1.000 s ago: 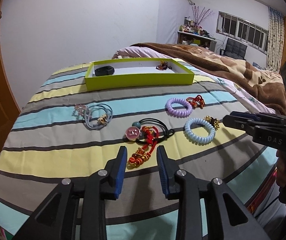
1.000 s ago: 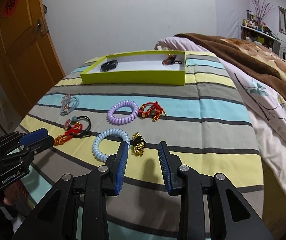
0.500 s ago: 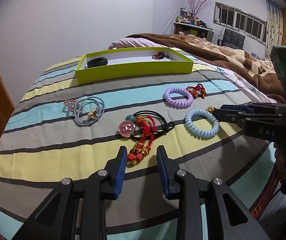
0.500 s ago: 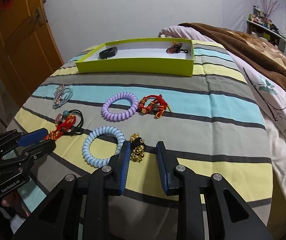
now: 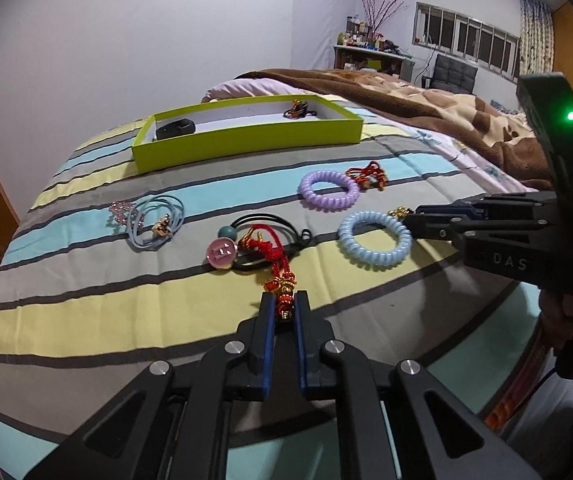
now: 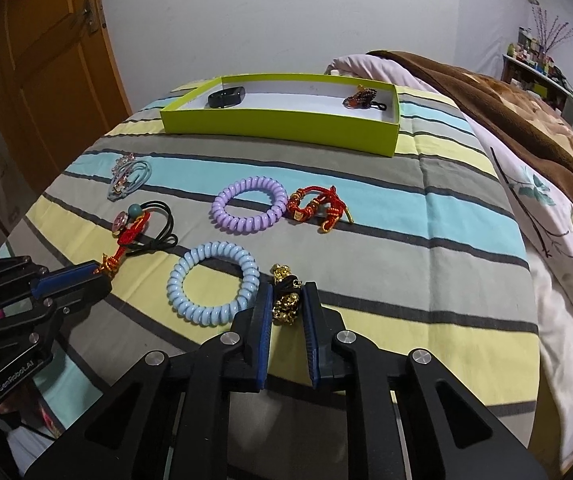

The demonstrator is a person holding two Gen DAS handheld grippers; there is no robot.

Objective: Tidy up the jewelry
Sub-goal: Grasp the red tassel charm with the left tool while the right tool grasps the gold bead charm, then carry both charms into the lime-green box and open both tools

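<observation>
My left gripper (image 5: 284, 300) is closing, and its pads press on the gold-beaded end of a red cord bracelet (image 5: 274, 256) that lies on the striped bedspread. My right gripper (image 6: 287, 292) is closing too, its pads squeezing a gold bead bracelet (image 6: 286, 306) beside the pale blue coil hair tie (image 6: 212, 288). Each gripper shows in the other's view, the right gripper (image 5: 410, 216) at the right and the left gripper (image 6: 100, 276) at the lower left. The green tray (image 5: 246, 144) at the back holds a black band (image 5: 174, 128) and a dark bracelet (image 5: 298, 111).
Loose on the bedspread lie a purple coil tie (image 5: 328, 190), a second red cord bracelet (image 5: 368, 175), a blue hair tie (image 5: 154, 220) and a black tie with a pink disc (image 5: 222, 252). A brown blanket (image 5: 426, 108) covers the right side. An orange door (image 6: 46, 60) stands at the left.
Both grippers' jaws went from wide apart to narrow. The left now pinches the red cord's beaded end, the right the gold bead bracelet. Both edged slightly forward.
</observation>
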